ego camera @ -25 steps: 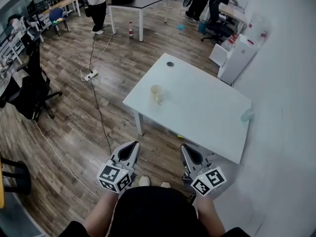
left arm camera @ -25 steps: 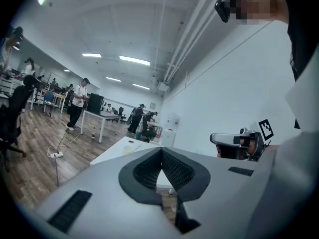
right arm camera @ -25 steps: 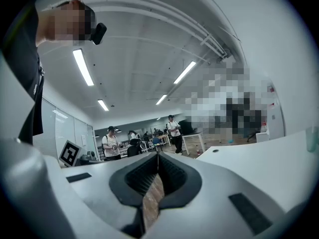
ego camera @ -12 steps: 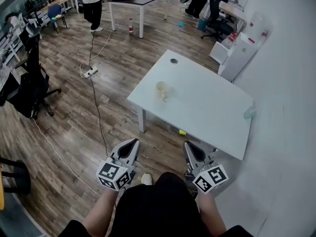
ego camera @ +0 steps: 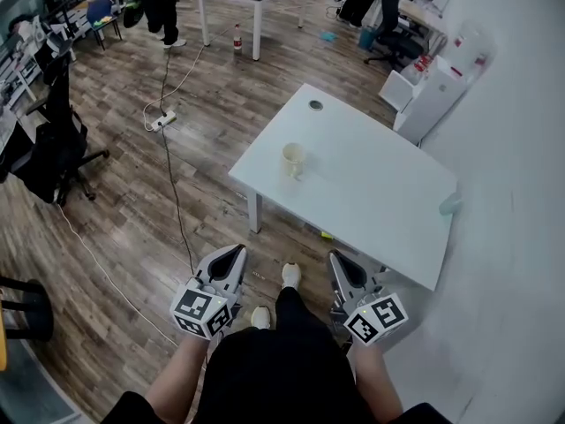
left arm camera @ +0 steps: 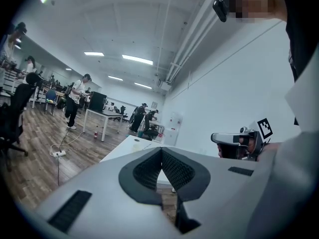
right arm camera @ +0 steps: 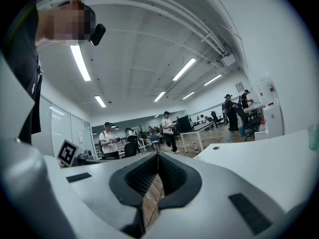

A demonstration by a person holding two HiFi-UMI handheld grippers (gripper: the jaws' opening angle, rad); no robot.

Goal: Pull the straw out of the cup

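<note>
A pale cup (ego camera: 292,160) stands on the white table (ego camera: 371,193), near its left edge; I cannot make out a straw at this distance. My left gripper (ego camera: 236,253) and right gripper (ego camera: 336,259) are held low in front of the person's body, well short of the table and over the wooden floor. Both are shut with nothing between the jaws. In the left gripper view the jaws (left arm camera: 161,149) meet at their tips, with the table (left arm camera: 130,146) far beyond. The right gripper view shows its jaws (right arm camera: 158,155) closed as well, the table (right arm camera: 259,158) off to the right.
A small round dark object (ego camera: 315,105) lies at the table's far corner, a teal object (ego camera: 450,203) at its right edge. A power strip and cable (ego camera: 164,120) trail across the floor. Office chairs (ego camera: 48,153) stand left, a white cabinet (ego camera: 433,95) by the wall, people farther back.
The person has stepped towards the table, one foot now forward between the grippers. The table and cup sit slightly nearer in view. Both grippers stay shut and held low.
</note>
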